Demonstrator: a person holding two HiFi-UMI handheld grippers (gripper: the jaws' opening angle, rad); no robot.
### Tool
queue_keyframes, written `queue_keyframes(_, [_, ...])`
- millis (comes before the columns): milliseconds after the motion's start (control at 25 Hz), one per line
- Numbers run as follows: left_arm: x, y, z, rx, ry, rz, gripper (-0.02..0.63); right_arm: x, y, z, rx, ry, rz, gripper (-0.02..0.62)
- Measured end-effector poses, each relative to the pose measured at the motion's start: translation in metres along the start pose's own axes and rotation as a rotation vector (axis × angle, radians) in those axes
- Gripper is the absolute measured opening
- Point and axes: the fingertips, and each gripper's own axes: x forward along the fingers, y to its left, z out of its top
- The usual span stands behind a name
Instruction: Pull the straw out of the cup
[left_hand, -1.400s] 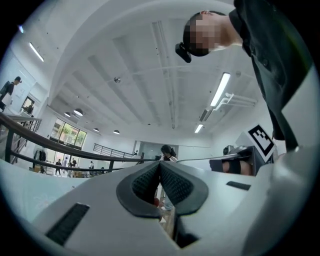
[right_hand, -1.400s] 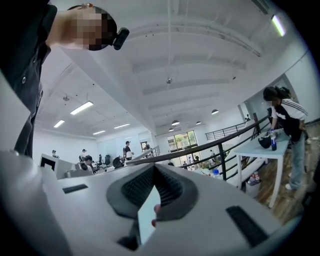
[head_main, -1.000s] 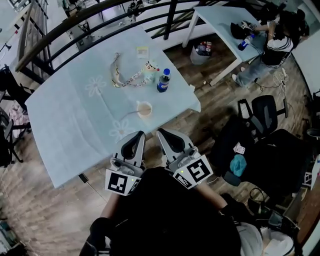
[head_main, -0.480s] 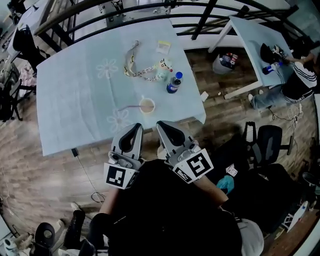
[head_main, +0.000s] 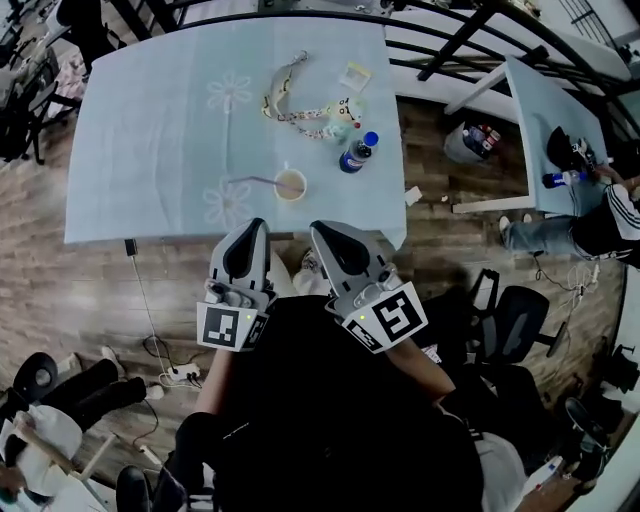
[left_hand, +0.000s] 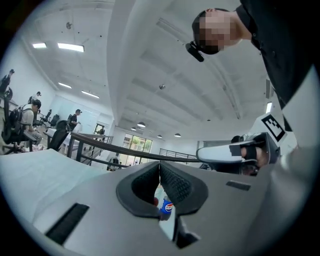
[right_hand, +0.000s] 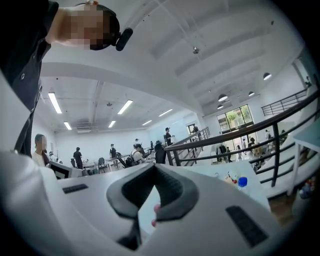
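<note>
Plainly, in the head view the pale blue surface (head_main: 150, 120) fills the upper left of the frame, and the cup (head_main: 290, 184) stands near its lower edge, a little left of the frame's centre. The straw (head_main: 255, 181) is in the cup, leaning out over the rim and pointing left, low over the surface. Up and to the right of the cup stands a blue-capped bottle (head_main: 355, 155), and beyond it lie a patterned lanyard (head_main: 285, 100), a small pale figure (head_main: 340, 118) and a flat packet (head_main: 355, 75).

Both tongs are in the lower middle of the frame, side by side below the cup and well apart from it. The left tongs (head_main: 248, 228) are shown in their own view with the dark ribbed pads pressed together at the tips and nothing clamped between them; the bottle (left_hand: 165, 207) shows through the gap lower down. The right tongs (head_main: 325, 235) are likewise closed tip to tip in their own view and hold nothing; a small reddish patch shows through the gap below, too small to tell what it is
</note>
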Motion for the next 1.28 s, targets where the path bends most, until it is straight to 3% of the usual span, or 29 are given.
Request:
queue_keyframes(200, [0.005, 0.017, -0.023, -0.054, 0.017, 0.084, 0.015, 0.007, -0.003, -0.008, 0.006, 0.046, 0.048, 0.009])
queue_keyframes(360, [0.011, 0.038, -0.055, -0.07, 0.09, 0.159, 0.015, 0.017, -0.012, -0.016, 0.007, 0.078, 0.057, 0.009])
queue_keyframes(720, [0.027, 0.076, -0.121, -0.22, 0.174, 0.243, 0.017, 0.024, -0.037, -0.029, -0.005, 0.151, 0.002, 0.009])
queue_keyframes(840, [0.032, 0.084, -0.144, -0.273, 0.216, 0.263, 0.069, 0.028, -0.043, -0.031, -0.003, 0.166, -0.008, 0.009])
queue_keyframes(1280, [0.054, 0.118, -0.205, -0.42, 0.308, 0.365, 0.101, 0.048, -0.058, -0.044, 0.011, 0.229, -0.003, 0.009])
